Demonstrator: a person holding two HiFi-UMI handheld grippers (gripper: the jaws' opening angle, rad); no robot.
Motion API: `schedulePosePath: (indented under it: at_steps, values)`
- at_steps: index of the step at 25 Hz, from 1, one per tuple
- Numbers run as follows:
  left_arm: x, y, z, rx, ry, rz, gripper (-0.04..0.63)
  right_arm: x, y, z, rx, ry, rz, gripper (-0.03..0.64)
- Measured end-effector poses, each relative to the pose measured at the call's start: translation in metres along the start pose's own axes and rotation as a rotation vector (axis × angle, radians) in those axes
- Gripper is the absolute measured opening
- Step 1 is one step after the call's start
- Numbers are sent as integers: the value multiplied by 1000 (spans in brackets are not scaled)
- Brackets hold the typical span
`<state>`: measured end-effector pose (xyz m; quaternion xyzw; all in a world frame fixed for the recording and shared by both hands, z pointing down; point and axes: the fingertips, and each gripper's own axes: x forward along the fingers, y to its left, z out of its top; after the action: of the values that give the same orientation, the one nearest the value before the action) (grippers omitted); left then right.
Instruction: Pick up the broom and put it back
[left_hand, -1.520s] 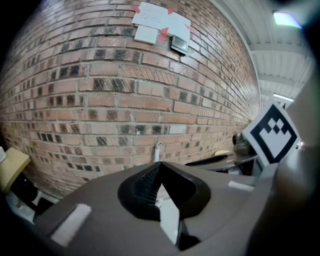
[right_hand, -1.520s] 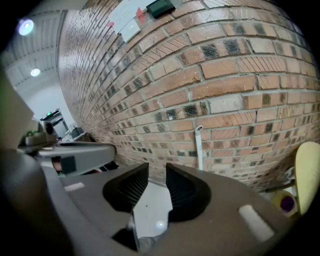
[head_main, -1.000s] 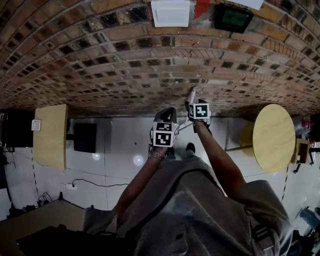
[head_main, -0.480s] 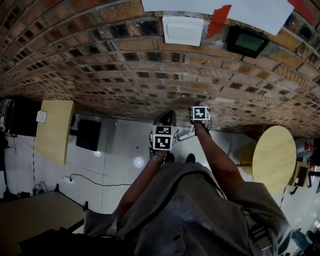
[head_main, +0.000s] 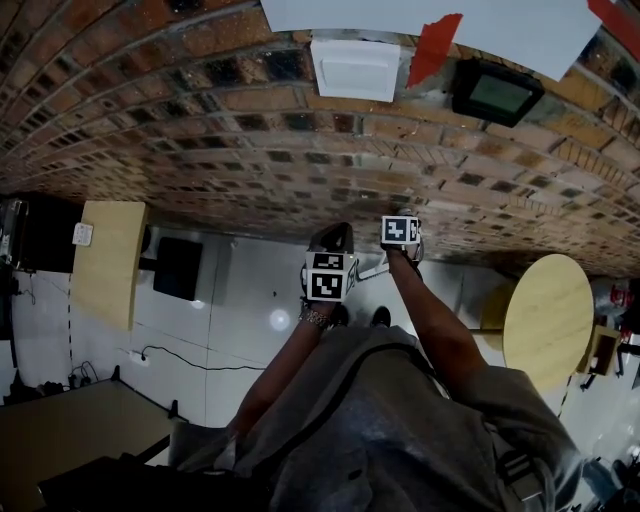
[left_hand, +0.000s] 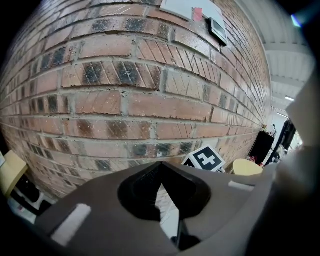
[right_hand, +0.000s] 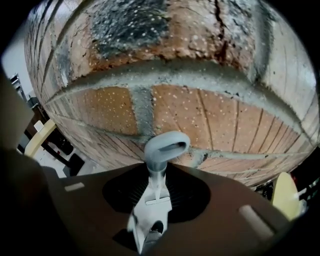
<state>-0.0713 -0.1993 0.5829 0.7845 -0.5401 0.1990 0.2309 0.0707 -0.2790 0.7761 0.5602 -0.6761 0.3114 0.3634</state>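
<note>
The right gripper (right_hand: 157, 172) squeezes the broom handle (right_hand: 165, 145) tight. The handle points up the middle of the frame, its top end close to the brick wall (right_hand: 215, 110).

We are noting a brick wall (head_main: 250, 150) carrying a white box (head_main: 355, 68) and a dark screen (head_main: 497, 92). A round table (head_main: 548, 320) is standing right, a rectangular tabletop (head_main: 108, 262) left, and a cable (head_main: 190, 362) is trailing across the floor (head_main: 250, 290).
</note>
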Motion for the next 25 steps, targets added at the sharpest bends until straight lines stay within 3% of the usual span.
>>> schedulePosePath:
  at_steps: [13,25]
  values:
    - [4,-18,5,11,-16,-26,-5,-69,10,-35,-52,-79,125,94]
    - [-3,-39,4,37,-26,-72,-5,-173,35,6,-109,-295,187,97]
